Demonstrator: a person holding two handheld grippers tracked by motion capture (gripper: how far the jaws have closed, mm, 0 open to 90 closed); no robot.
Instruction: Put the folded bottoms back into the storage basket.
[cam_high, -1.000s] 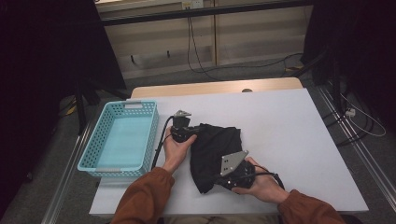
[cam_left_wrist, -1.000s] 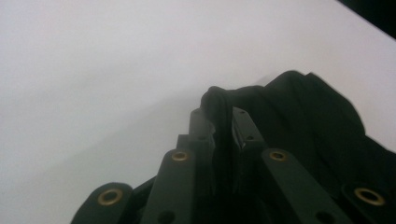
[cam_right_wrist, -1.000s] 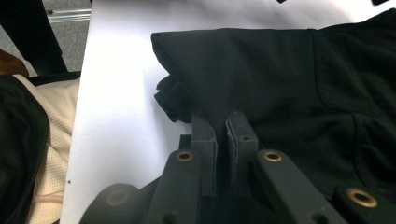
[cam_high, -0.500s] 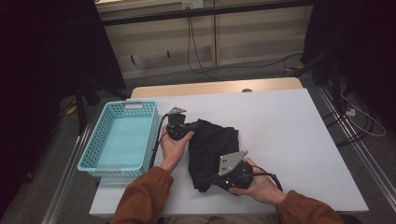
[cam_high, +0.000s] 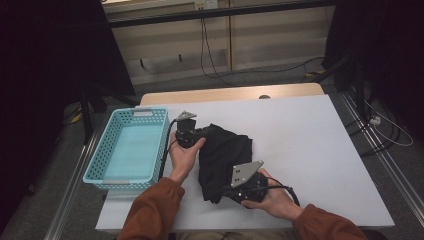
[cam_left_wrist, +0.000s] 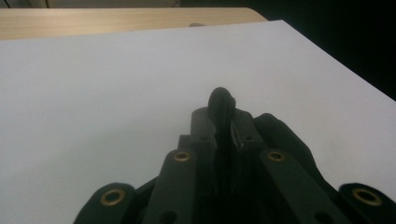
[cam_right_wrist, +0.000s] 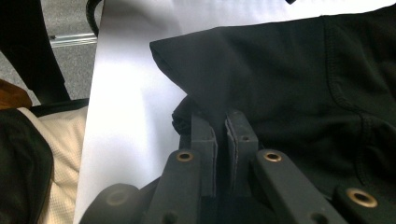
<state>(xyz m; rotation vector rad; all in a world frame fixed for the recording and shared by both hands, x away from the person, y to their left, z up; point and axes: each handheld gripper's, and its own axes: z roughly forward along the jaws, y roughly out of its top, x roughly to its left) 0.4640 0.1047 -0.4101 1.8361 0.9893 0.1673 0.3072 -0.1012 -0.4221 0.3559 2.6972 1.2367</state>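
A crumpled black garment (cam_high: 225, 152) lies in the middle of the white table (cam_high: 310, 150). My left gripper (cam_high: 201, 134) is at its far left edge, shut on a fold of the cloth. In the left gripper view a pinch of black cloth (cam_left_wrist: 221, 99) pokes up from between the closed jaws of that gripper (cam_left_wrist: 222, 128). My right gripper (cam_high: 223, 192) is at the garment's near edge. In the right gripper view it (cam_right_wrist: 222, 128) is shut on a corner of the black garment (cam_right_wrist: 303, 70), which drapes over the jaw tips.
A teal plastic basket (cam_high: 135, 113) with nothing in it stands on the table's left side, close to my left hand. Bare white tabletop stretches to the right of the garment. Cables run across the floor beyond the far edge.
My left gripper has risen a little and shifted slightly left, taking the garment's far edge with it. The right gripper has stayed where it was.
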